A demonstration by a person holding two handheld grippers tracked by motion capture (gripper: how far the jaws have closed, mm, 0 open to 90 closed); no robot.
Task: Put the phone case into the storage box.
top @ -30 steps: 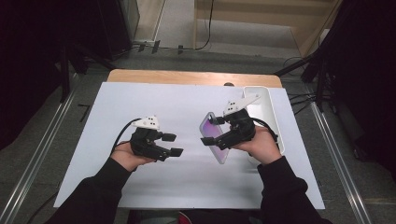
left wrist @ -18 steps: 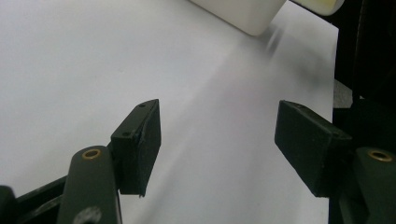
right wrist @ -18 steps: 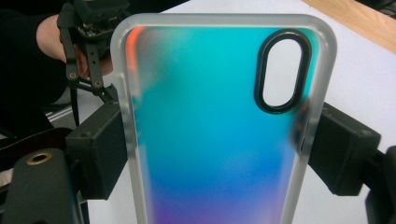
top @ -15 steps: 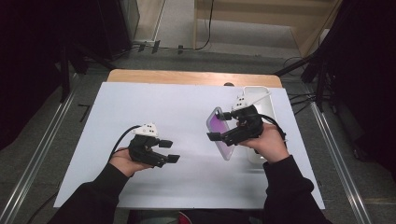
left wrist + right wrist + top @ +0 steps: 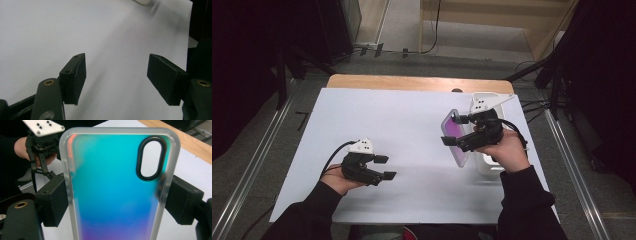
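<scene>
A phone case (image 5: 117, 187) with a frosted rim, a blue-to-purple back and an oval camera hole stands between the jaws of my right gripper (image 5: 116, 202), which is shut on its two long edges. From above the phone case (image 5: 455, 136) looks purple and is held tilted over the table's right side by the right gripper (image 5: 455, 131). My left gripper (image 5: 384, 167) rests low at the front left, open, jaws wide apart with nothing between them. In the left gripper view the left gripper (image 5: 116, 77) faces bare white table.
A white tray-like holder (image 5: 490, 161) lies on the table under and behind the right hand. The white sheet (image 5: 382, 117) covers most of the wooden table (image 5: 412, 82). Dark floor and metal rails flank both sides.
The right gripper has carried the phone case to the right and slightly away from me. The left gripper has drawn back toward the front left edge, still open.
</scene>
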